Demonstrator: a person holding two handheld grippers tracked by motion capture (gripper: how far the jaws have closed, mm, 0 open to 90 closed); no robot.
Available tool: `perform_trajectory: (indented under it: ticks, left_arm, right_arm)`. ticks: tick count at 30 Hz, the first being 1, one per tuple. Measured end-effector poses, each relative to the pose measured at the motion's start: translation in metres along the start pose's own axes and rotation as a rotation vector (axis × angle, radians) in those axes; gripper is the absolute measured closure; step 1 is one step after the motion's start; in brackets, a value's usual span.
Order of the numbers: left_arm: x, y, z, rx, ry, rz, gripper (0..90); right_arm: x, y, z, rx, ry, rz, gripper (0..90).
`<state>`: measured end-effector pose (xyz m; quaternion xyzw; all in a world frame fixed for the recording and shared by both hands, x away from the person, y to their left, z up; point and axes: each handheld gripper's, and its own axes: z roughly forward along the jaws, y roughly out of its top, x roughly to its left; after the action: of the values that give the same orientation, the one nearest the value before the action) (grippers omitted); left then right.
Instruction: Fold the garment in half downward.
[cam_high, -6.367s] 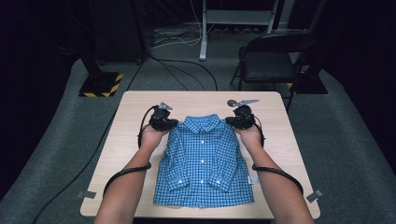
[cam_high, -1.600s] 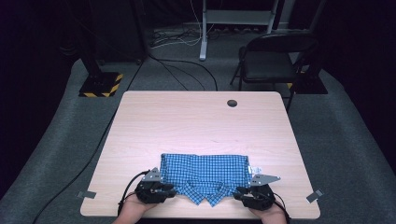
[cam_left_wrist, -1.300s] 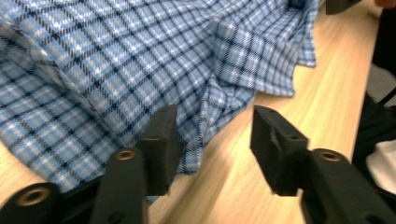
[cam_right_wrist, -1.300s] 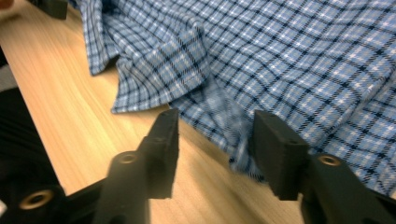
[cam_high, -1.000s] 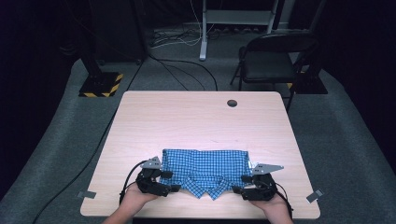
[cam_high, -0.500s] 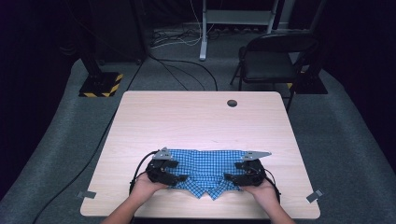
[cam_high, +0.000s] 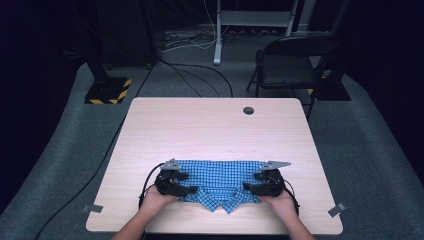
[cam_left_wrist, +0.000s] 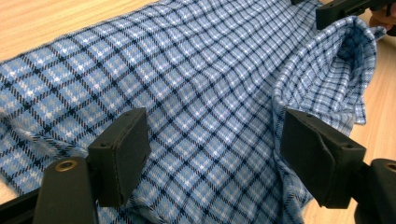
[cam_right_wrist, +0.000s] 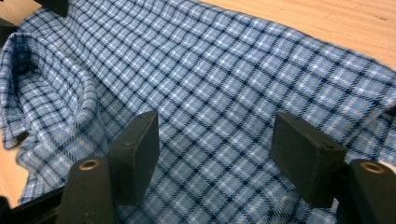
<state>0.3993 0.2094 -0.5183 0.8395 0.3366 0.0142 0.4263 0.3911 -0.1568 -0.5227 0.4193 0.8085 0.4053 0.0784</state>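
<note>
And here we are at the near edge of the surface (cam_high: 215, 125), where the blue checked shirt (cam_high: 220, 179) lies folded into a wide band, its collar (cam_high: 222, 202) pointing back toward the person. Left claw (cam_high: 172, 182) at one end of the band, right claw (cam_high: 264, 184) at the other, both low over the cloth: a matched stance that looks meant to keep the fold square and the two ends level. From the left claw's own camera, its jaws stand wide apart over the plaid (cam_left_wrist: 205, 107), nothing pinched between them, with the standing collar (cam_left_wrist: 336, 74) just beside the right-hand pad. Whether the pads actually press the fabric is hard to call from here. Over on the right claw's camera, same story: jaws spread wide above flat checked cloth (cam_right_wrist: 233, 93), gripping nothing, the collar (cam_right_wrist: 46, 93) rumpled off to the left. So neither claw is clamped on anything. My read is that the shirt is mid-fold, laid down and let go, and the next grab will want a fresh bite on an edge. The rest of the surface beyond is bare wood with a cable hole (cam_high: 248, 110) at the far side.
</note>
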Motion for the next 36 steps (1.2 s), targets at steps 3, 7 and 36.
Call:
perform_trajectory:
  ticks: [3, 7, 36]
  left_arm:
    - [-0.002, 0.007, -0.002, -0.002, 0.008, 0.021, 20.0]
    - [0.002, 0.015, -0.004, -0.022, 0.028, 0.02, 19.3]
    - [0.011, 0.003, -0.008, -0.02, 0.183, 0.12, 20.2]
  right_arm:
    - [0.001, 0.007, -0.006, -0.027, 0.005, 0.02, 26.4]
    - [-0.002, 0.018, -0.012, -0.068, 0.0, 0.032, 23.7]
    - [-0.012, 0.017, -0.001, -0.042, -0.05, -0.012, 23.0]
